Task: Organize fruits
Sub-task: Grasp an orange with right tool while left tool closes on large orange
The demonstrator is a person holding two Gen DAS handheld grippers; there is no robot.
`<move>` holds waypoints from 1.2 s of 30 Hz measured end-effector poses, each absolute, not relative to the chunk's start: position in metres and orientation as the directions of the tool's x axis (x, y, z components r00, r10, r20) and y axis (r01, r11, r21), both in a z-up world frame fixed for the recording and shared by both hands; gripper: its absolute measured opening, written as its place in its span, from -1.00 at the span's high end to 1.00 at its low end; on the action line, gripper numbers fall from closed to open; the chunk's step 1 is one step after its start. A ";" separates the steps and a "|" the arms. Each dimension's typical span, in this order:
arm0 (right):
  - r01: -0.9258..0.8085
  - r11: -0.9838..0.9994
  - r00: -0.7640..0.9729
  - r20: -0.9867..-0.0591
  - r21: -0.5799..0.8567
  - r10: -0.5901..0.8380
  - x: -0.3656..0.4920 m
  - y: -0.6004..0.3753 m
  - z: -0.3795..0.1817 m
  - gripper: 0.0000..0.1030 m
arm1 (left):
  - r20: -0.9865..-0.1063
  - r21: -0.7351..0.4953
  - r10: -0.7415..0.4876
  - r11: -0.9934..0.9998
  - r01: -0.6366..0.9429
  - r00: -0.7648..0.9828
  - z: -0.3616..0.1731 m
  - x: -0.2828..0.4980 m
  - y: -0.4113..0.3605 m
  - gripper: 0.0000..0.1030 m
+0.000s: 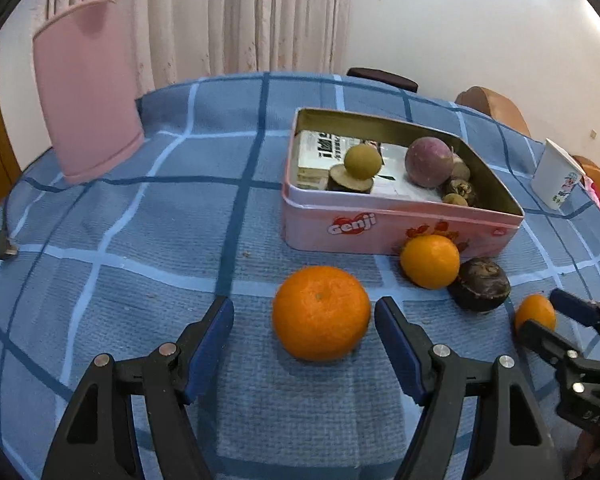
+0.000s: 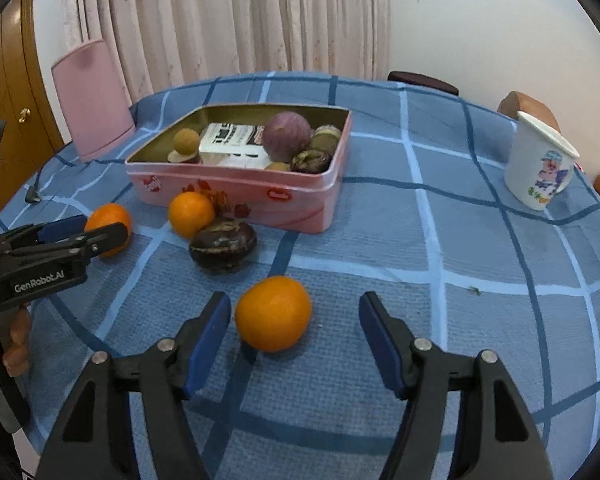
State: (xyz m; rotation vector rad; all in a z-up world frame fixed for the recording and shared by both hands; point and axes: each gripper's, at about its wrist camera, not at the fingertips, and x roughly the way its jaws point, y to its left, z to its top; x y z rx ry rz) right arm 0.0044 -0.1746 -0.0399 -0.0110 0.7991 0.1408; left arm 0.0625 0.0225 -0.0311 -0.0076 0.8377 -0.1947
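A pink Genji tin [image 1: 340, 232] [image 2: 236, 196] on the blue checked tablecloth holds a purple round fruit [image 1: 429, 162] [image 2: 287, 136], a small tan fruit [image 1: 363, 161], dark fruits and a white carton. In front of it lie three oranges and a dark mangosteen [image 1: 479, 284] [image 2: 223, 245]. My left gripper [image 1: 304, 320] [image 2: 88, 236] is open around one orange [image 1: 321, 313] [image 2: 109, 222], not touching it. My right gripper [image 2: 295, 316] [image 1: 548, 322] is open around another orange [image 2: 273, 313] [image 1: 535, 312]. The third orange [image 1: 430, 261] [image 2: 191, 214] rests against the tin.
A white printed cup [image 1: 556, 178] [image 2: 540, 168] stands at the right. A pink chair back [image 1: 86, 92] [image 2: 92, 96] is at the far left edge. A cable plug [image 1: 5, 246] lies at the left. Curtain and wall are behind.
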 end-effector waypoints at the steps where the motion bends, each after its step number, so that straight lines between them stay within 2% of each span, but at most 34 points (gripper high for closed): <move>1: -0.135 0.990 0.679 -0.724 0.042 0.124 0.007 -0.173 -0.042 -0.14 | -0.743 -0.082 -0.175 0.982 0.172 0.646 -0.032 0.064 0.021 -0.44; 3: -0.146 0.988 0.656 -0.744 0.043 0.129 0.011 -0.170 -0.046 0.02 | -0.753 -0.090 -0.186 0.979 0.182 0.631 -0.035 0.066 0.019 -0.40; 4: -0.150 0.988 0.648 -0.751 0.043 0.131 0.012 -0.169 -0.047 0.03 | -0.755 -0.102 -0.200 0.977 0.189 0.624 -0.035 0.067 0.019 -0.18; 5: -0.151 0.988 0.647 -0.751 0.040 0.129 0.012 -0.169 -0.048 0.10 | -0.757 -0.116 -0.216 0.973 0.199 0.617 -0.036 0.068 0.019 -0.07; 6: -0.159 0.987 0.648 -0.750 0.039 0.134 0.012 -0.168 -0.048 0.19 | -0.754 -0.112 -0.212 0.974 0.197 0.621 -0.035 0.067 0.018 -0.01; 7: -0.163 0.986 0.648 -0.750 0.035 0.134 0.011 -0.167 -0.048 0.19 | -0.753 -0.112 -0.213 0.974 0.198 0.622 -0.035 0.067 0.018 0.01; 15: -0.154 0.986 0.651 -0.744 0.064 0.150 0.008 -0.171 -0.048 0.20 | -0.748 -0.128 -0.238 0.968 0.217 0.620 -0.034 0.060 0.017 0.03; 27: -0.130 0.989 0.709 -0.690 0.076 0.147 0.000 -0.176 -0.035 0.20 | -0.692 -0.033 -0.174 0.977 0.210 0.701 -0.019 0.050 0.003 0.03; 36: -0.114 0.989 0.740 -0.656 0.094 0.147 -0.003 -0.180 -0.024 0.20 | -0.672 -0.034 -0.182 0.976 0.215 0.718 -0.014 0.051 0.002 0.03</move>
